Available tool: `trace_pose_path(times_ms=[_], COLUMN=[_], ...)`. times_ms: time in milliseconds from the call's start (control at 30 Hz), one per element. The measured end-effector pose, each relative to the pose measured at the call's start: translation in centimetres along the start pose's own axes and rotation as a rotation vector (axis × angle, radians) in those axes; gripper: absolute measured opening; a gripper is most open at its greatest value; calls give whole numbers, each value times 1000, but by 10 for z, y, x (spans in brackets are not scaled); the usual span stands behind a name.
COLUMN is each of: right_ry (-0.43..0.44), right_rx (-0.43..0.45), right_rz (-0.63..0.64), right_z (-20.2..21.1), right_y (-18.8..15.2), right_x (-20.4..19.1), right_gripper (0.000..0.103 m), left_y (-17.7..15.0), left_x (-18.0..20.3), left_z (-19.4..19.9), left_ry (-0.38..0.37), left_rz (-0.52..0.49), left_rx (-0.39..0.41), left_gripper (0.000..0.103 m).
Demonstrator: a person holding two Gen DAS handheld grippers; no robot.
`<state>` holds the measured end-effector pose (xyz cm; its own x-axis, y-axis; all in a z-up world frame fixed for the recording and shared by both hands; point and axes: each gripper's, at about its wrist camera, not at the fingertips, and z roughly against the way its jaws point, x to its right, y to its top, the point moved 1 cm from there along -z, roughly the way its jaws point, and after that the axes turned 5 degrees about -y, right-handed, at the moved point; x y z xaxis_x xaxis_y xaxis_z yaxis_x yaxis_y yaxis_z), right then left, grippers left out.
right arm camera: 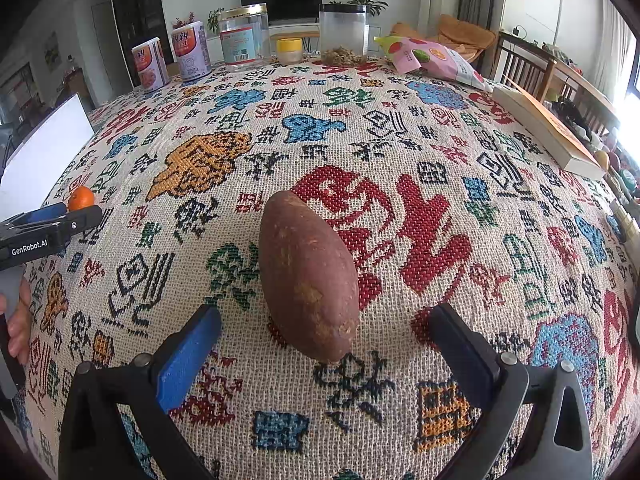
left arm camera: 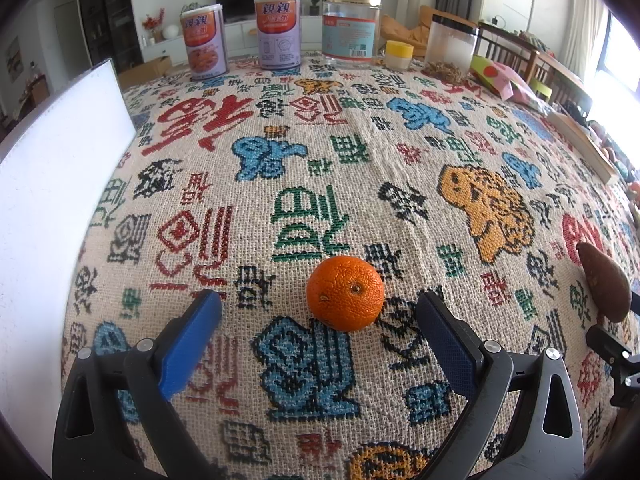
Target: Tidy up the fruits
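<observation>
Left tongs (left arm camera: 320, 300) gaping wide, tangerine (left arm camera: 345, 293) sitting free on the tabletop (left arm camera: 304, 184) just past the tips, between them; likely lining up for a straddling grip. Right tongs (right arm camera: 326, 314) gaping likewise, sweet potato (right arm camera: 308, 276) lying lengthwise between the tips, untouched. Well beyond both, jars and cans (right arm camera: 191, 51) lining the far edge.

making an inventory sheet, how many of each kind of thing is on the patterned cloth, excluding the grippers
mandarin orange: 1
sweet potato: 1
printed cans: 2
clear jars: 2
small yellow-lidded jar: 1
snack bag: 1
book: 1
white board: 1
total: 10
</observation>
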<state>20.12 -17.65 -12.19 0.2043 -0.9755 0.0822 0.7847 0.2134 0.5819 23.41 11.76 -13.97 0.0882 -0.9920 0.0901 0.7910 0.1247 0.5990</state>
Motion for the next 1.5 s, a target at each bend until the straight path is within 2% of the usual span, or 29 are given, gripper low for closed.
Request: trace_pose_path(times_ms=[867, 933, 1000, 1067, 1100, 1167, 1267, 1300, 1333, 1400, 1433, 1467, 1500], right_ry=[0, 1, 9, 52, 102, 212, 249, 257, 279, 298, 297, 294, 283], right_rx=[0, 0, 3, 20, 37, 56, 9, -12, -23, -57, -78, -105, -137], right_rz=[0, 0, -5, -32, -60, -152, -261, -290, -315, -328, -313, -279, -226], right_z=[1, 0, -2, -6, -2, 1, 4, 5, 7, 11, 12, 13, 13], right_y=[0, 0, 0, 0, -1, -7, -4, 1, 6, 20, 27, 34, 42], right_x=[1, 1, 0, 0, 7, 25, 47, 53, 60, 65, 63, 58, 49], right_gripper=[103, 103, 103, 103, 103, 103, 99, 96, 89, 79, 76, 75, 75], left_y=[0, 0, 0, 0, 0, 1, 5, 6, 6, 5, 6, 6, 6], left_x=[0, -2, -9, -17, -20, -19, -1, 7, 15, 25, 27, 28, 27], left_z=[0, 1, 5, 11, 13, 15, 14, 13, 12, 5, 7, 7, 9], left_ry=[0, -17, -90, -171, -190, -181, -124, -102, -89, -66, -69, -65, -60], left_rz=[1, 11, 33, 71, 88, 89, -2, -42, -79, -122, -125, -123, -113], left_rx=[0, 5, 14, 13, 10, 6, 3, 3, -2, -41, -26, -30, -34], left_gripper=[99, 99, 99, 98, 98, 97, 97, 92, 69, 46, 35, 30, 30])
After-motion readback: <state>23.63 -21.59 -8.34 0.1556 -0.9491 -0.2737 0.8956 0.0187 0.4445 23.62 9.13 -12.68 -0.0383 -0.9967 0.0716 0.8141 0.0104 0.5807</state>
